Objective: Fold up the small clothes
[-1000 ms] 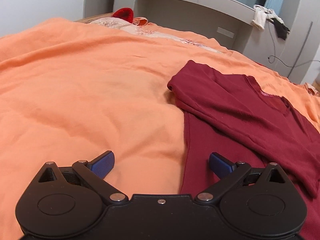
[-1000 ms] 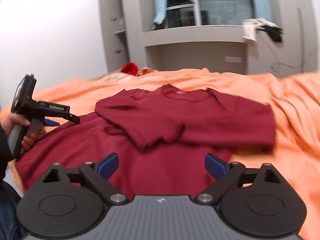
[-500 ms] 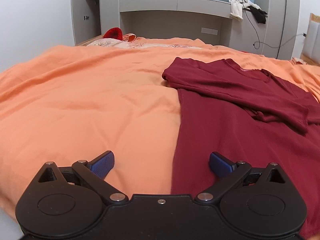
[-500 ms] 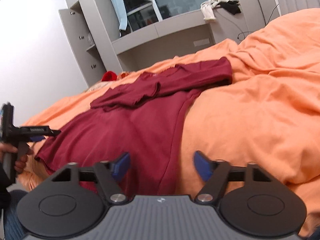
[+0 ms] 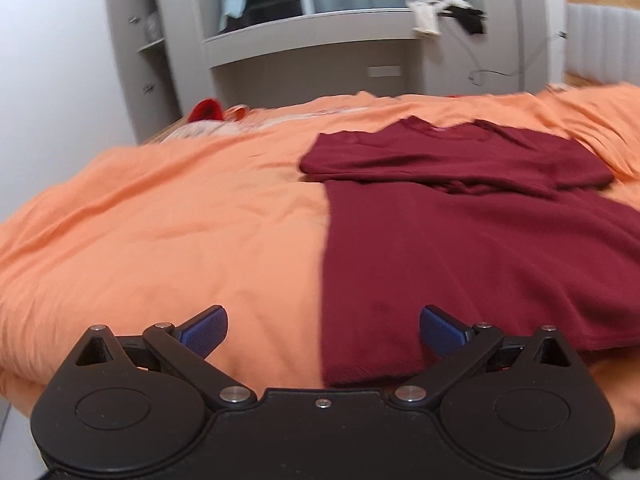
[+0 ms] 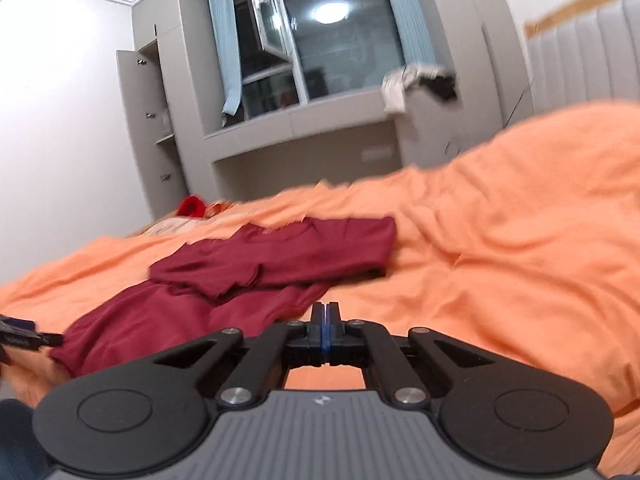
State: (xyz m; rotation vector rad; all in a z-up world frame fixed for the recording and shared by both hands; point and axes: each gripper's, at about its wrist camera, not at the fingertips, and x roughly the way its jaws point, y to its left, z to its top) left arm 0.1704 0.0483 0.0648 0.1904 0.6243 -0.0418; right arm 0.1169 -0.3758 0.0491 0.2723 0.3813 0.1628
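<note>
**Hem corner between spread left jaws; right jaws pressed together**

The left gripper point(image 5: 322, 326) is held with jaws spread wide — the near left hem corner of the maroon shirt point(image 5: 460, 248) lies between the blue pads point(image 5: 204, 328), untouched. The shirt is spread on the orange bedcover point(image 5: 160, 232), sleeves folded across the chest, ahead of the jaws. The right gripper point(image 6: 325, 312) has just been closing; its jaws are pressed together, apparently on nothing — the view is blurred. The shirt lies ahead-left of them.
</note>
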